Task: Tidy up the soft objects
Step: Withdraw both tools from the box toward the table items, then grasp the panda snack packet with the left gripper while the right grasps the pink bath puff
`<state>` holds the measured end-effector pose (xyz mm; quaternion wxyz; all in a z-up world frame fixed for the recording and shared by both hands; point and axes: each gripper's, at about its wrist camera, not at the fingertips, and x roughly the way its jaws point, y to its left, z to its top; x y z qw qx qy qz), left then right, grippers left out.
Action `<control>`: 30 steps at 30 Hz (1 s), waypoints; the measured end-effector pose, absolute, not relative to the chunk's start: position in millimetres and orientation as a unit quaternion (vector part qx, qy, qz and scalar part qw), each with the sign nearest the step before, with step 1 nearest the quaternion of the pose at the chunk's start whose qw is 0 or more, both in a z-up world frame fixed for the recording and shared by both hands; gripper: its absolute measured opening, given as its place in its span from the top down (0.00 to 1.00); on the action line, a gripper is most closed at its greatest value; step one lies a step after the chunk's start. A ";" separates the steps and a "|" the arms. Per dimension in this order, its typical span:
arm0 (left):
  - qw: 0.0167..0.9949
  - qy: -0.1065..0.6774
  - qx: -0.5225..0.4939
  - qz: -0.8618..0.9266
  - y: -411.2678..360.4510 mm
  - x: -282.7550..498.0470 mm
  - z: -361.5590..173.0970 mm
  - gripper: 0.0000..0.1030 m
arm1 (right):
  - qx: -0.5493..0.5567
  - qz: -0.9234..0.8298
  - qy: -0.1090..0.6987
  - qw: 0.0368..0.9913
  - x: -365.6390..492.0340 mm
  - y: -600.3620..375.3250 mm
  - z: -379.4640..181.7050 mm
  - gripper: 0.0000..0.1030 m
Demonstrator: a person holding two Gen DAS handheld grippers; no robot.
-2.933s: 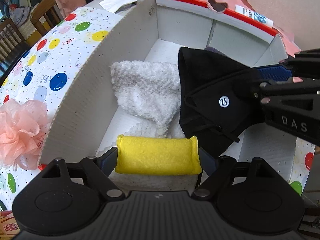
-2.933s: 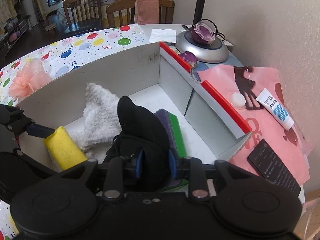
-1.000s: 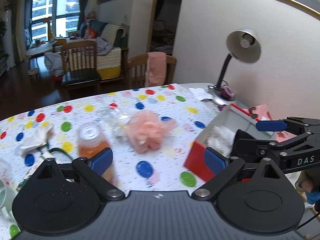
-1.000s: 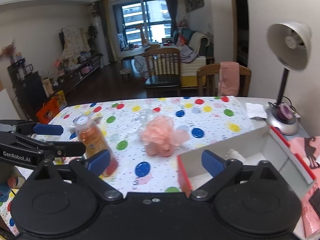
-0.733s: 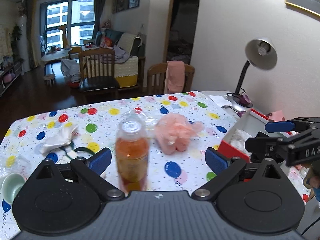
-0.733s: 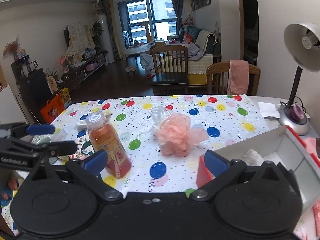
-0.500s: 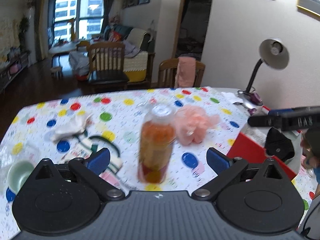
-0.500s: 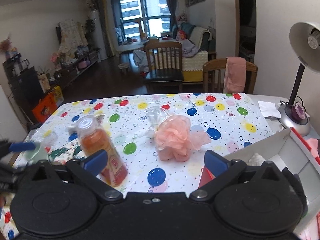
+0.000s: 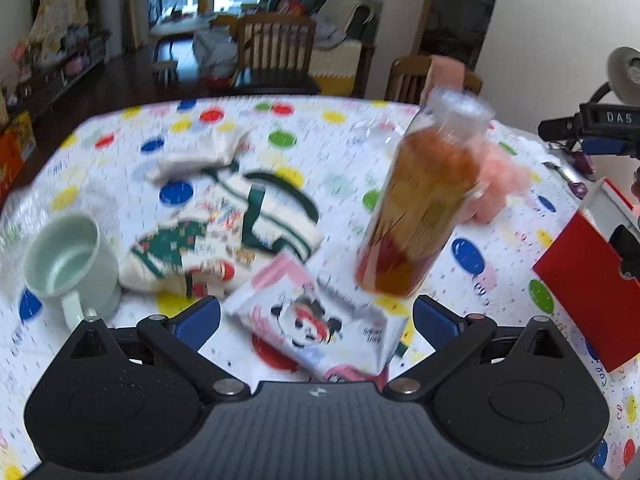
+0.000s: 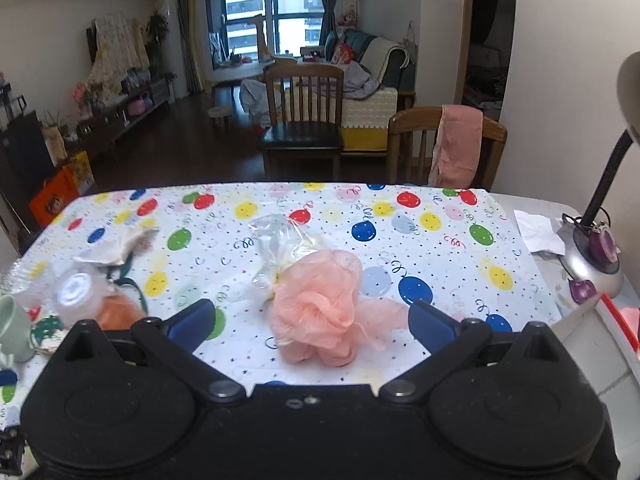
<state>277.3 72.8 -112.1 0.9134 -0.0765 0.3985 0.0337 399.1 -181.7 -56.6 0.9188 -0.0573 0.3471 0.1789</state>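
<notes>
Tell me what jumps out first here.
The pink bath pouf sits mid-table on the balloon-print cloth, right between the open right gripper fingers. In the left view an orange bottle looms blurred ahead of the open left gripper, with green-and-white socks and a pale mug to its left.

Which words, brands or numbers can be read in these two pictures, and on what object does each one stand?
"DAS": white letters on the black body of the right gripper, seen in the left wrist view.
Label on the orange bottle: blurred by motion, not readable.
Print on the cartoon packet: some small dark marks, too blurred to read.
Orange bag on the floor in the right wrist view: print too small to read.
Nothing else bears readable text.
</notes>
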 end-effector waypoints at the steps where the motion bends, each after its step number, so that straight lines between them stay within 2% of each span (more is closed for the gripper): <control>1: 0.910 0.405 -0.082 0.035 75.0 279.0 -117.9 0.00 | -0.061 0.175 0.350 0.918 404.0 -179.4 -59.6 0.01; 11: 0.870 0.464 -0.139 0.088 92.6 297.2 -162.0 0.00 | -0.057 0.160 0.387 0.906 450.6 -169.3 -92.2 0.07; 24: 0.845 0.493 -0.175 0.113 96.8 311.6 -187.8 0.01 | -0.081 0.144 0.419 0.893 488.0 -155.1 -128.4 0.07; 27: 0.846 0.491 -0.174 0.115 96.0 312.8 -189.2 0.08 | -0.087 0.142 0.423 0.891 491.5 -151.7 -134.3 0.07; 30: 0.846 0.487 -0.185 0.114 97.9 312.8 -189.7 0.23 | -0.092 0.141 0.428 0.888 492.2 -149.4 -138.7 0.14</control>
